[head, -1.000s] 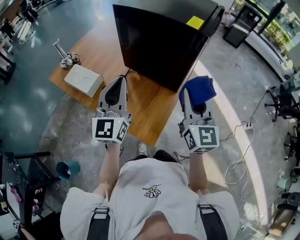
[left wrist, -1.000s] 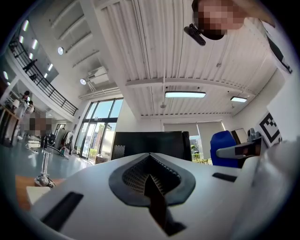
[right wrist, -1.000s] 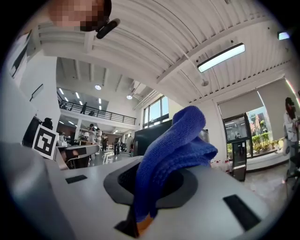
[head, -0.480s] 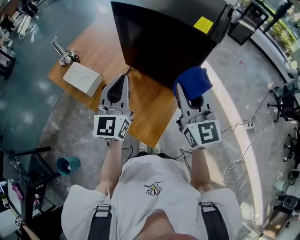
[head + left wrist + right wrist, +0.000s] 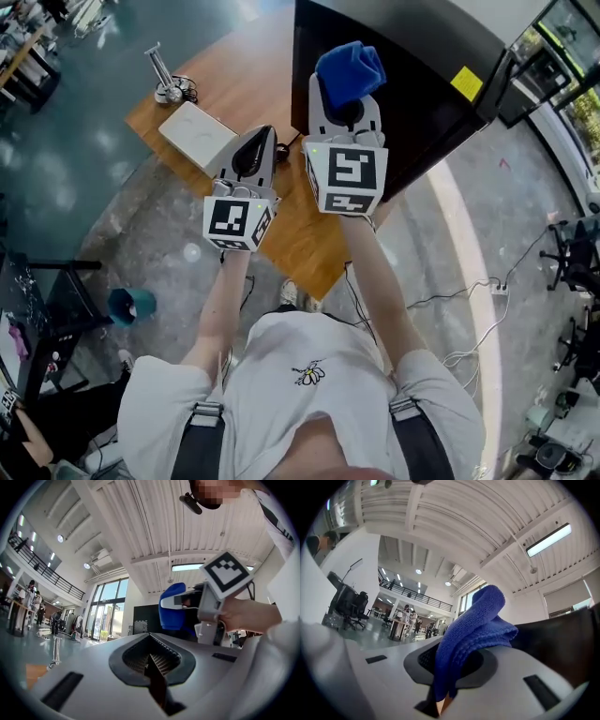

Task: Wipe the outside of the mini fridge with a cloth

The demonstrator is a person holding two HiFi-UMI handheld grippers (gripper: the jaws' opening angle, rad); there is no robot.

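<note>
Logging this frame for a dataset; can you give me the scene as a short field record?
Right gripper: shut on blue cloth, held up in front of the fridge
Left gripper: shut, empty, over the wooden table
Mini fridge: black, yellow label on it
Cloth-fridge contact: cannot tell
Also on table: white box
</note>
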